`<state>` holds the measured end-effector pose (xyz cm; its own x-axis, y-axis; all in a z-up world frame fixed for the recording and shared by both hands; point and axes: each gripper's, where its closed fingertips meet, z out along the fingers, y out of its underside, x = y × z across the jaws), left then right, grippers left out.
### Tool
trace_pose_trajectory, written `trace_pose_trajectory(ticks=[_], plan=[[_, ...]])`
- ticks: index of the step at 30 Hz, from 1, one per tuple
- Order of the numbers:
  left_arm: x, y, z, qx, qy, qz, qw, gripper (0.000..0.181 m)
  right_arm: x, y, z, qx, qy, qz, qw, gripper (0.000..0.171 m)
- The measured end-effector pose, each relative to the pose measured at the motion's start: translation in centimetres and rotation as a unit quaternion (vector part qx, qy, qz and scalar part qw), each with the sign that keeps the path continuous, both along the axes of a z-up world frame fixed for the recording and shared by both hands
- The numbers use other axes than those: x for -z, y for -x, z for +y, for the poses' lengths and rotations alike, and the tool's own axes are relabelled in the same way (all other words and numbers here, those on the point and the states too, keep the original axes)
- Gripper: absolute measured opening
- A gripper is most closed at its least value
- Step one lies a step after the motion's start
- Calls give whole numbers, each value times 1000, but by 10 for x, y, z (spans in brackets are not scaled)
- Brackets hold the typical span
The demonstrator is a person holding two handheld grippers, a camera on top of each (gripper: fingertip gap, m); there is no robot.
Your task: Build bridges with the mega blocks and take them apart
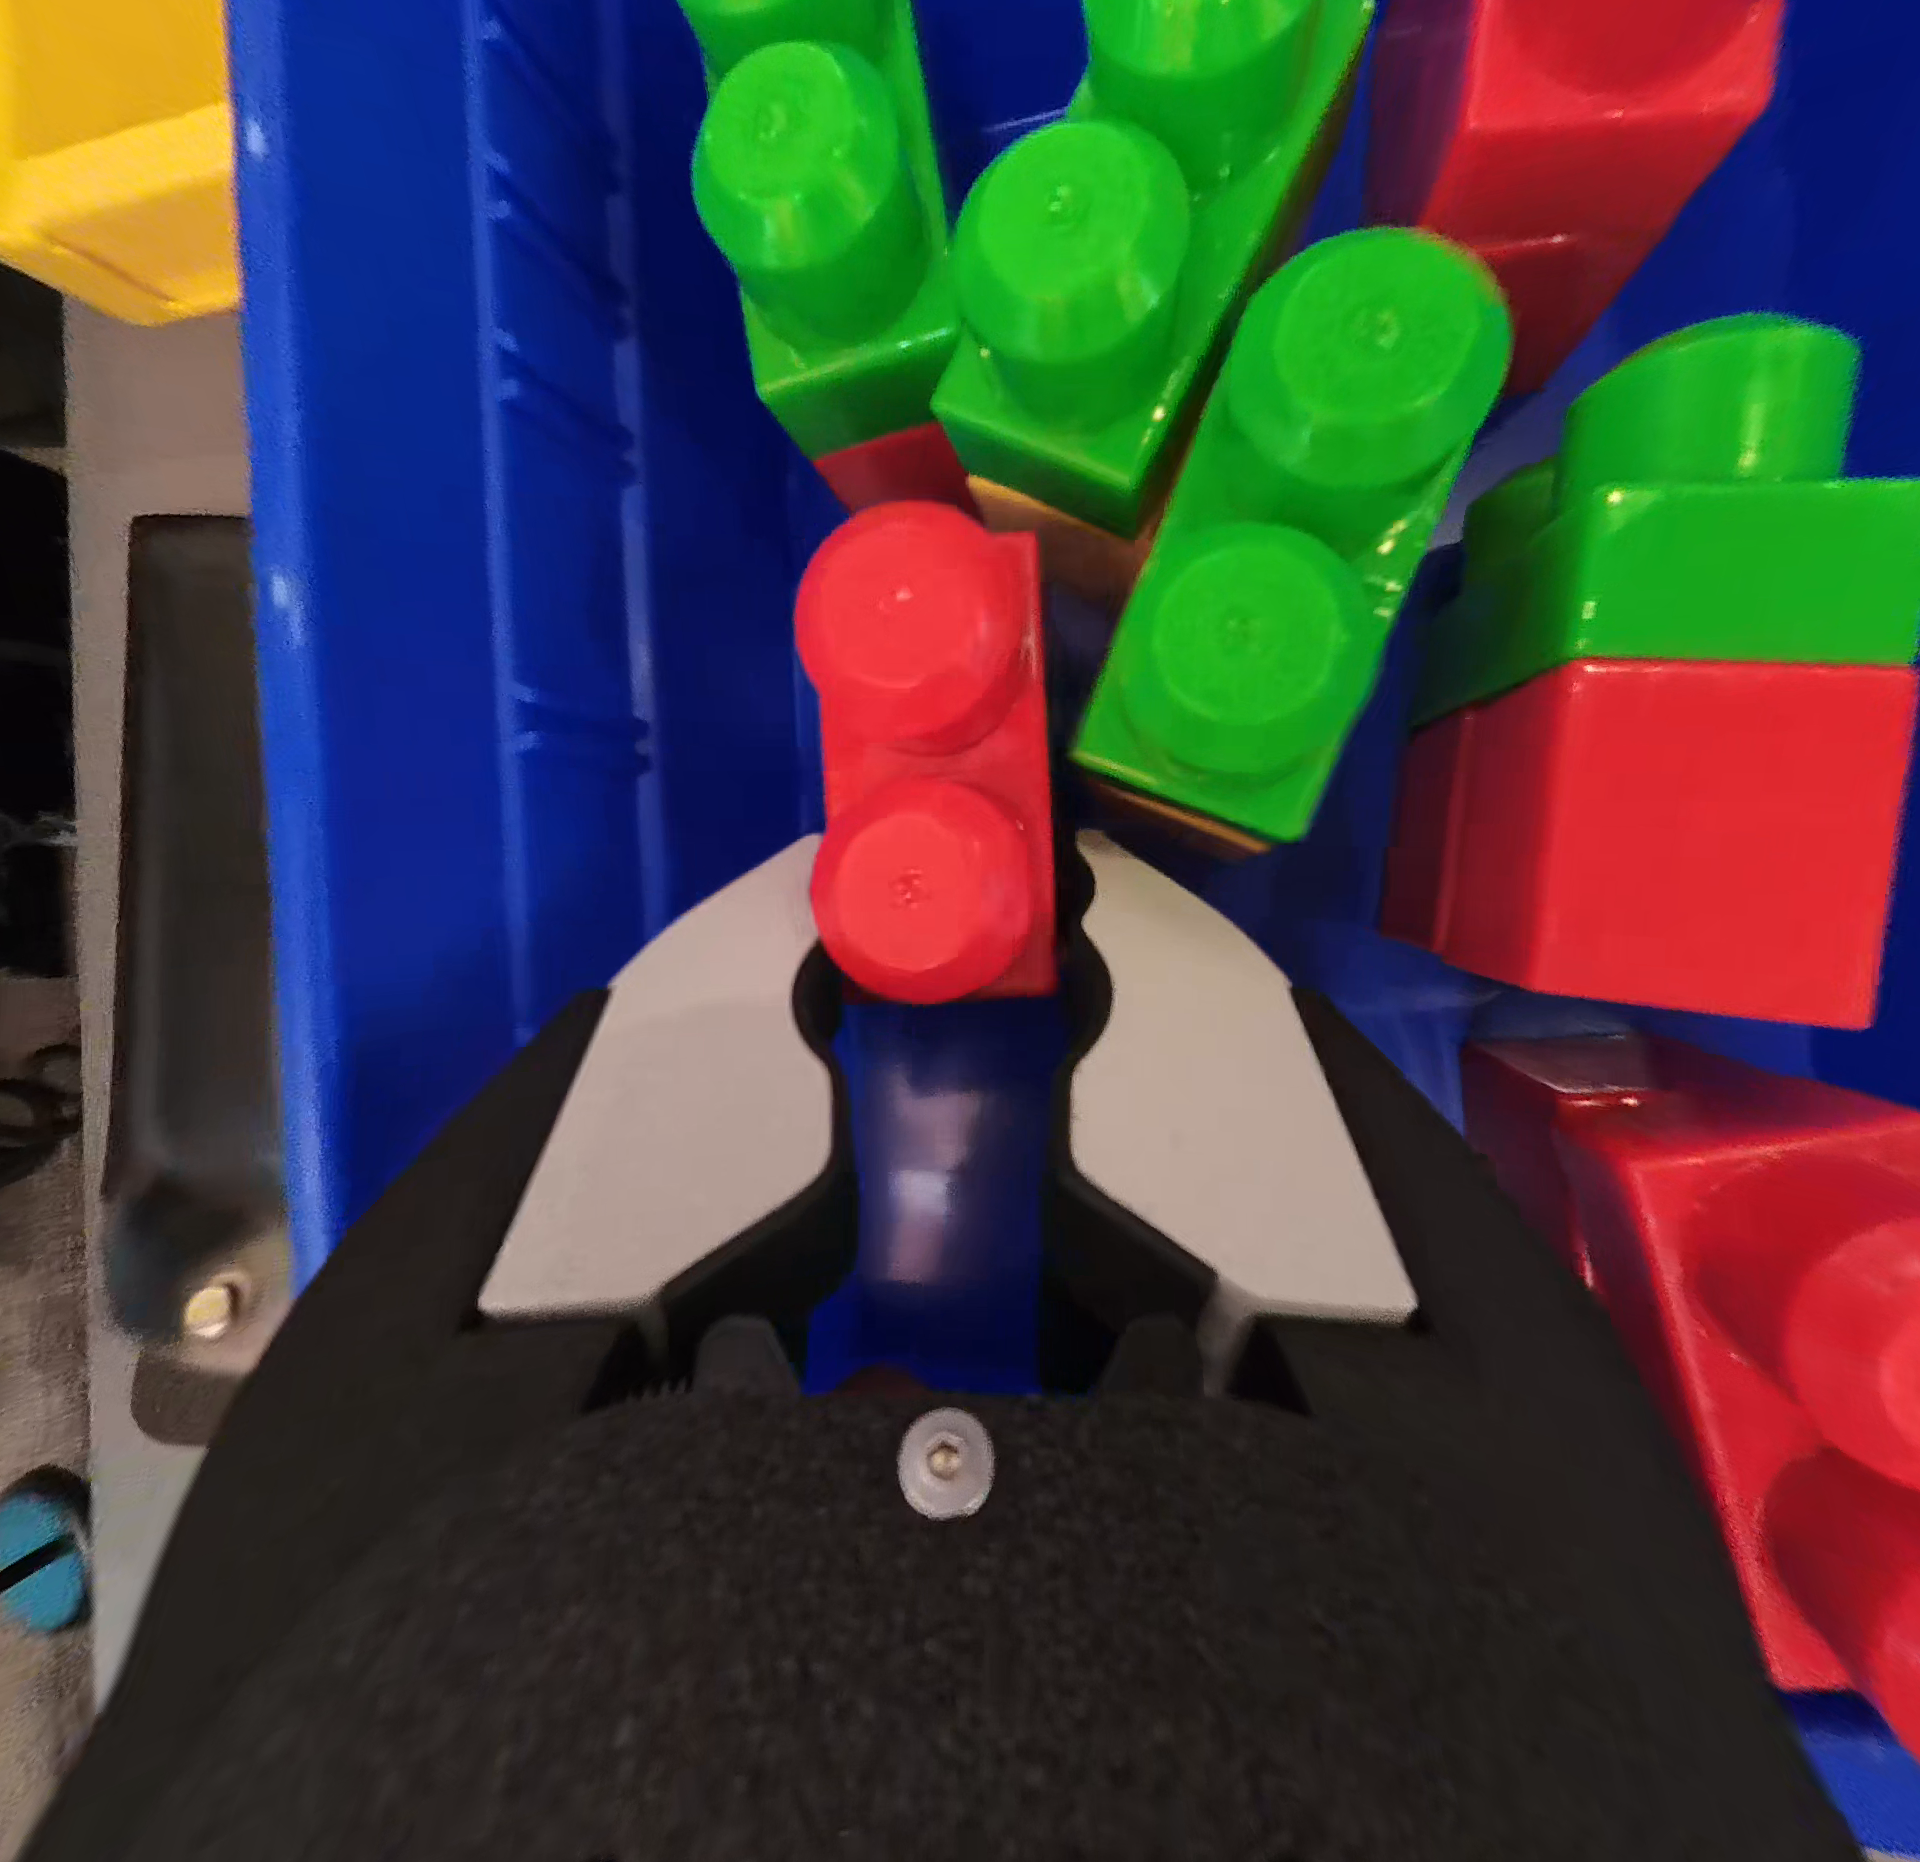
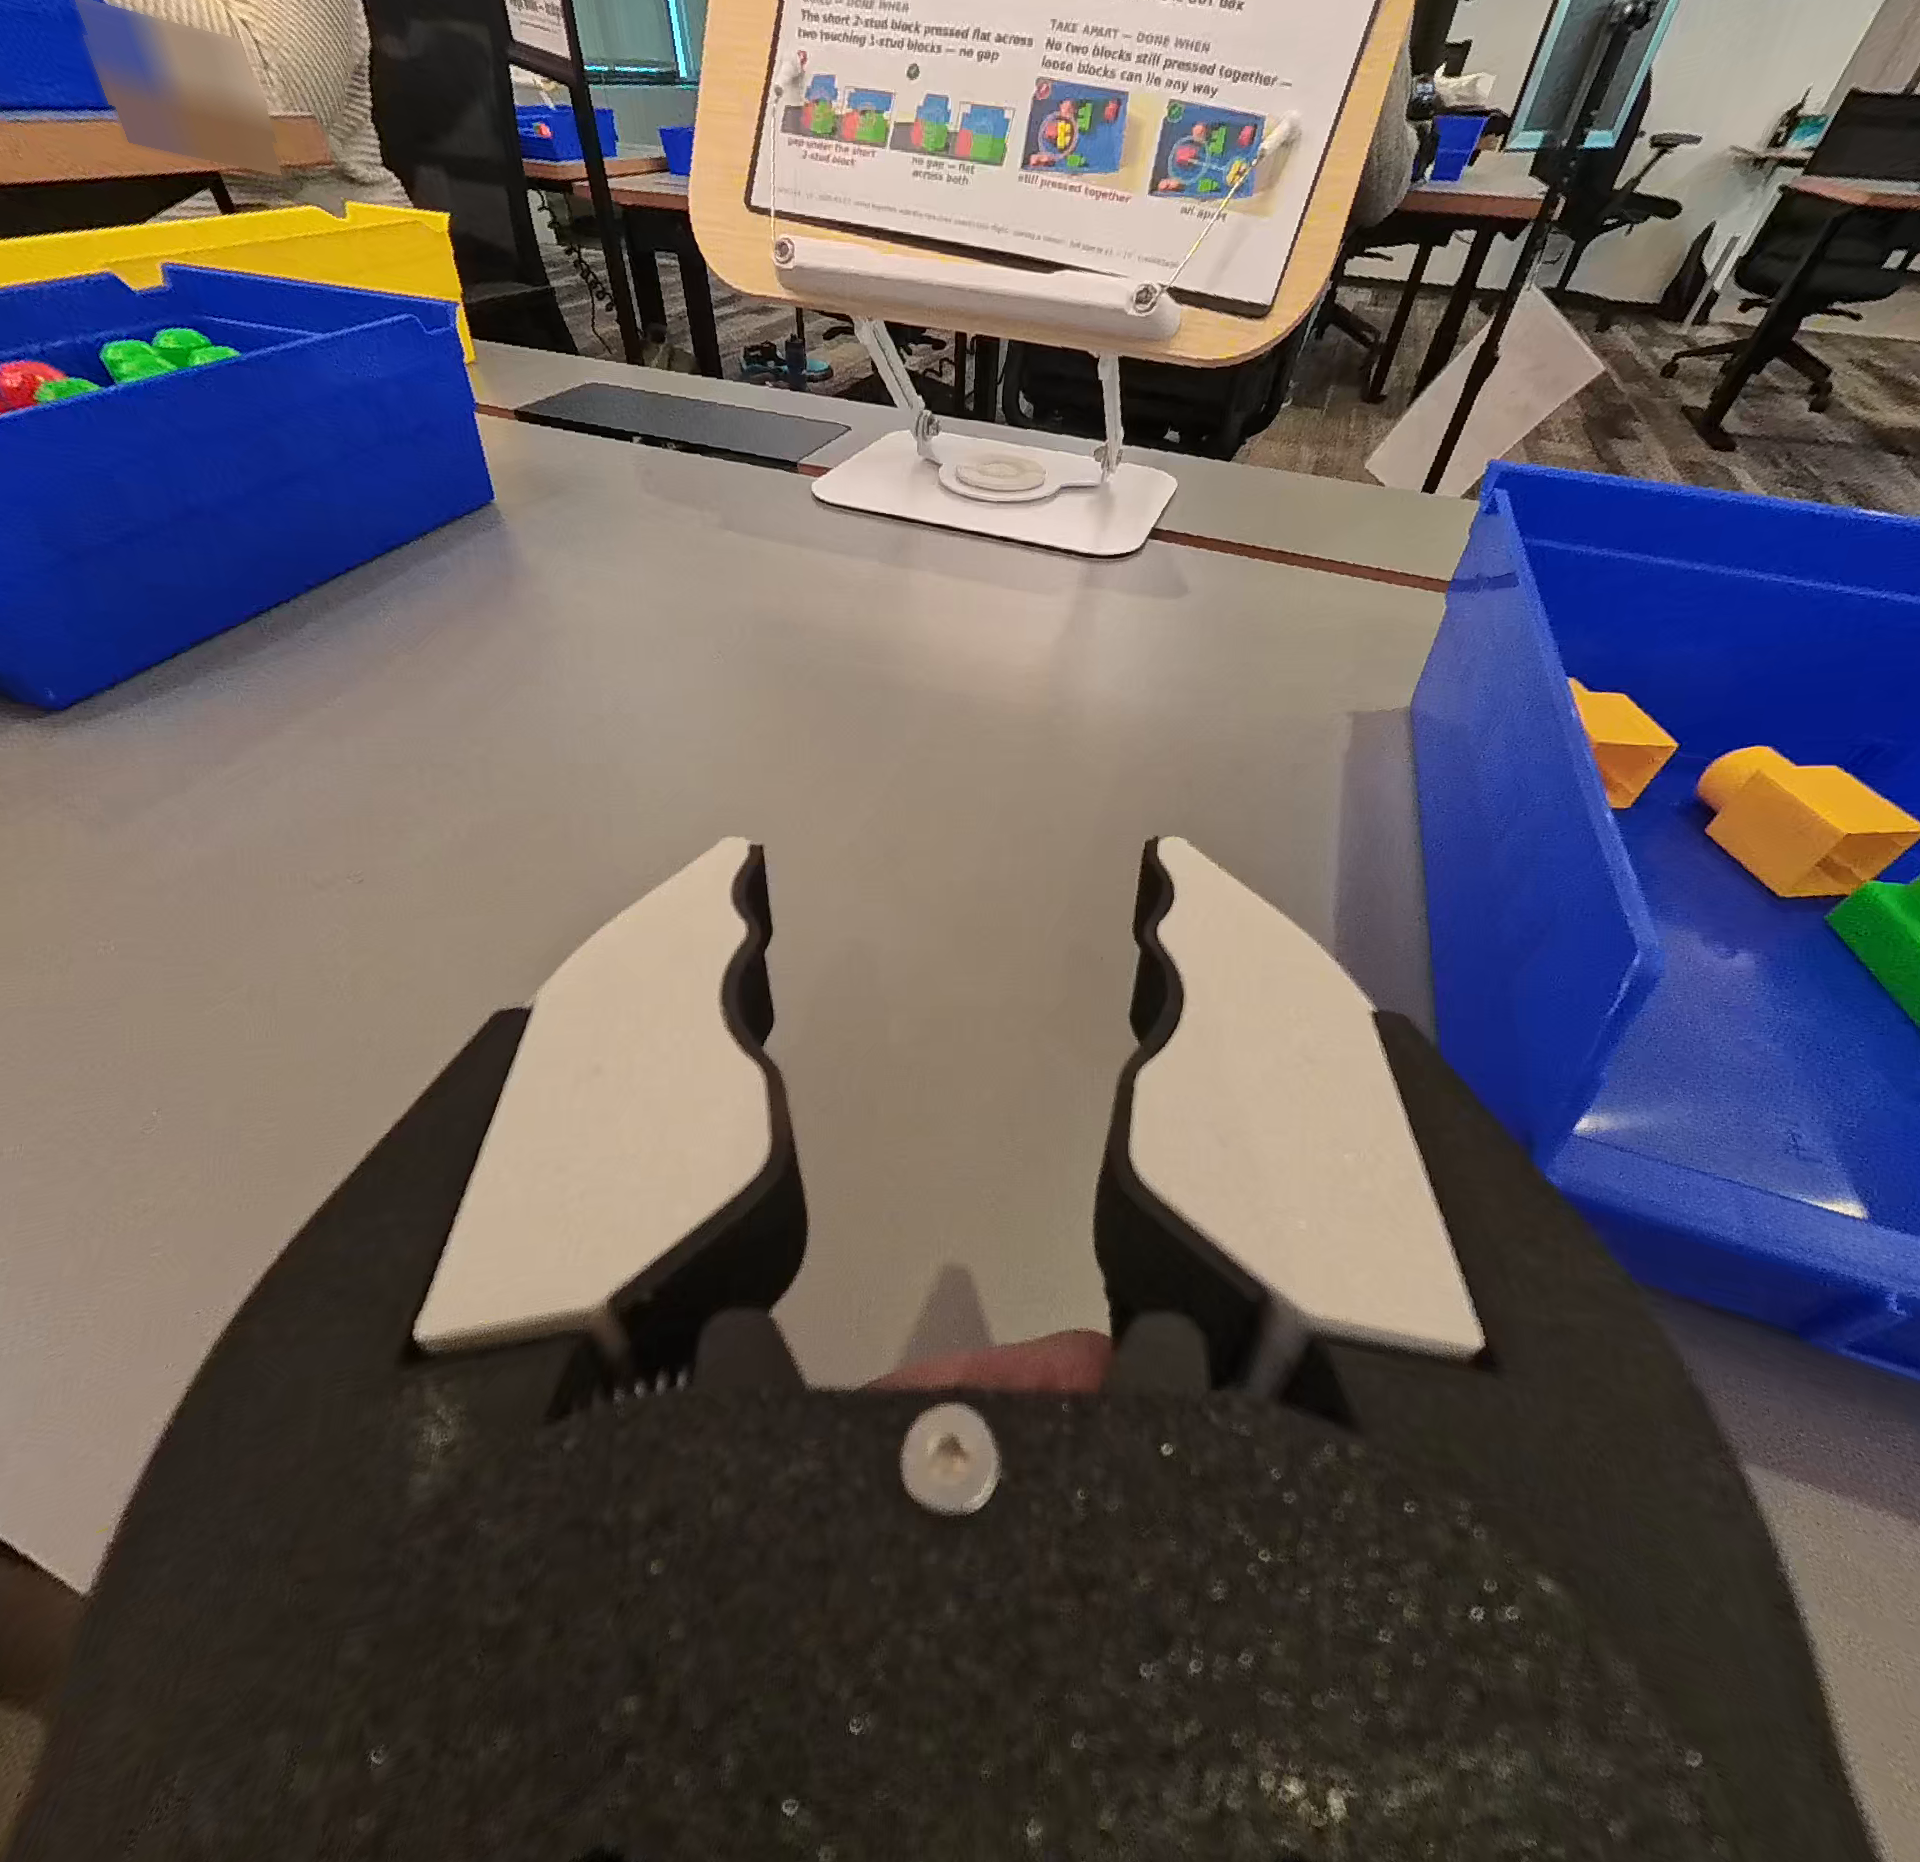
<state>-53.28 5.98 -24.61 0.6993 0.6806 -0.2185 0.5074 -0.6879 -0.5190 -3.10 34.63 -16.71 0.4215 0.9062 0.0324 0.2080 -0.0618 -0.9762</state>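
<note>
right wrist view looks over a wide grey table point(image 2: 727, 732) with a blue bin point(image 2: 239, 524) at its left edge holding green and red blocks, and a yellow bin point(image 2: 260, 238) behind that. another blue bin point(image 2: 1538, 877) sits to the right, with two orange blocks point(image 2: 1808, 825) and a bit of a green one inside. a sheet on a white stand point(image 2: 997, 482) rises at the table's far side. the right gripper point(image 2: 951, 877) hangs over bare table, its fingers spread apart with nothing between them.

left wrist view points down into a blue bin point(image 1: 468, 462) crowded with bridges of green two-stud blocks point(image 1: 1247, 565) over red and orange ones. the left gripper point(image 1: 940, 919) is closed round a red two-stud block point(image 1: 925, 752), which stands just left of the green pile, pinched at its lower stud.
</note>
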Motion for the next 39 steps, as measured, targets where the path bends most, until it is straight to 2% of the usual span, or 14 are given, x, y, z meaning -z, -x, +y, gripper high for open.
trace_pose_trajectory(ticks=[10, 14, 20, 25, 28, 33, 39], plan=[[-2, -2, 0, 13, -11, -4, 1000, 38, -2, -3, 0, 0, 0, 0, 1000, 65], [-17, -7, 3, 35, -29, 7, 999, 38, -4, -1, -2, -7, -4, -2, 1000, 64], [-85, -31, 13, 104, -86, 55, 989, 38, -8, 3, -6, -22, -14, -4, 1000, 64], [-142, -82, 32, 190, -114, 133, 966, 37, -12, 5, -7, -29, -23, -1, 999, 62], [-160, -119, 44, 223, -142, 159, 951, 37, -13, 8, -9, -37, -27, -1, 999, 62], [-154, -184, 64, 268, -202, 144, 931, 37, -10, 13, -14, -50, -30, -9, 998, 60], [-128, -239, 84, 305, -284, 65, 907, 37, -6, 19, -23, -71, -26, -10, 997, 60]])
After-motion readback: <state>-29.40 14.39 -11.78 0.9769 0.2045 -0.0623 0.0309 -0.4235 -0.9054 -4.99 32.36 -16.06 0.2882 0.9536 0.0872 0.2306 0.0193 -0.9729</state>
